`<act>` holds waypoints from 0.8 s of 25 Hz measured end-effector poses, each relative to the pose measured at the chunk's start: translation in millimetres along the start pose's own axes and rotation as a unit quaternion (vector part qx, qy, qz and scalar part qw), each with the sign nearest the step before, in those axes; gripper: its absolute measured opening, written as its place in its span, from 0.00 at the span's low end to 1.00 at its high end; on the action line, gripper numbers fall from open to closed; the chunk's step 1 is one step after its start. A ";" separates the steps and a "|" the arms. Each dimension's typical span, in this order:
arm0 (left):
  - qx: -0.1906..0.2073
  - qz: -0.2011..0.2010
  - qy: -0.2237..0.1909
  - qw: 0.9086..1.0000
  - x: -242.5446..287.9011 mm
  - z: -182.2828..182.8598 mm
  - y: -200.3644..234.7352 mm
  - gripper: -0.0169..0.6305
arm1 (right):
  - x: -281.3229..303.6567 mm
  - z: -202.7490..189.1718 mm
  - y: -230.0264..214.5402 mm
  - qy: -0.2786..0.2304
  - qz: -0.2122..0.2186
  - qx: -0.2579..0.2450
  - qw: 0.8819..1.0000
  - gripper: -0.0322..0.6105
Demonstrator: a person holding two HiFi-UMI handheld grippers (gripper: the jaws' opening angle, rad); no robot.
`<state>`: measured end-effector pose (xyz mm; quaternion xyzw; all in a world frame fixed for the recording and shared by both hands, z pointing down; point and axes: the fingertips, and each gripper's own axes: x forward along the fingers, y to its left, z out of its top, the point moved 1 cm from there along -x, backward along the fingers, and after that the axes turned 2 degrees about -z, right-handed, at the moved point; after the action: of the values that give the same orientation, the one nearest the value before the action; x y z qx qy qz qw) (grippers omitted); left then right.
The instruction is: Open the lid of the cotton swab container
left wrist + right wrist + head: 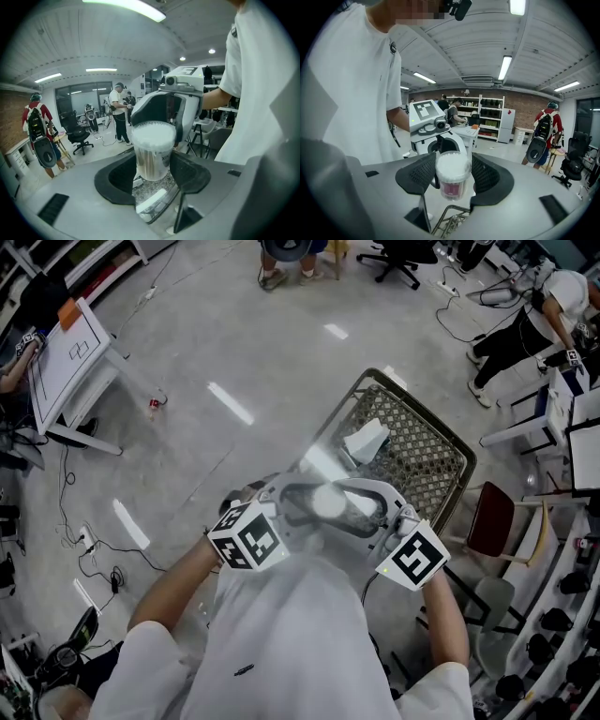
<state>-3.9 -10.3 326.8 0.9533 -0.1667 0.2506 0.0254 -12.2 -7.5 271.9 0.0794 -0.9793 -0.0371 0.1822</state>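
Note:
The cotton swab container (328, 502) is held in the air between my two grippers, which face each other in front of the person's chest. It is a clear tub of swabs (152, 152) with a white top and a pink label (451, 187). My left gripper (152, 172) is shut on the tub's lower body, its pads pressed on both sides. My right gripper (451, 169) is shut around the tub's upper part at the lid. In the head view the left gripper (298, 507) and right gripper (367, 512) meet at the blurred tub. The lid looks seated on the tub.
Below the grippers stands a metal mesh basket (431, 442) holding a white box (366, 440). A red chair (492, 521) is at the right and a white drawing table (70, 352) at the far left. People and office chairs (77, 133) stand further off on the floor.

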 end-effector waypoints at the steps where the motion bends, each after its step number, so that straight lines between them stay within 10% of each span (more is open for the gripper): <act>1: -0.001 0.001 -0.001 1.000 -0.1 -0.5 -0.1 0.37 | 0.5 -0.4 0.2 0.003 0.002 0.000 1.000 0.41; 12: 0.016 0.012 0.009 1.000 0.9 -1.4 -1.6 0.36 | -3.4 3.3 -3.3 0.000 0.027 0.086 0.996 0.41; 20: 0.008 0.009 0.019 1.000 -0.4 -12.6 -1.8 0.36 | -14.1 30.5 -23.0 -0.067 -0.034 0.083 0.994 0.38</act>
<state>-9.6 -6.8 337.7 0.9469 -0.1729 0.2704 0.0184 -7.1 -26.4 236.3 0.1249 -0.9857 0.0330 0.1078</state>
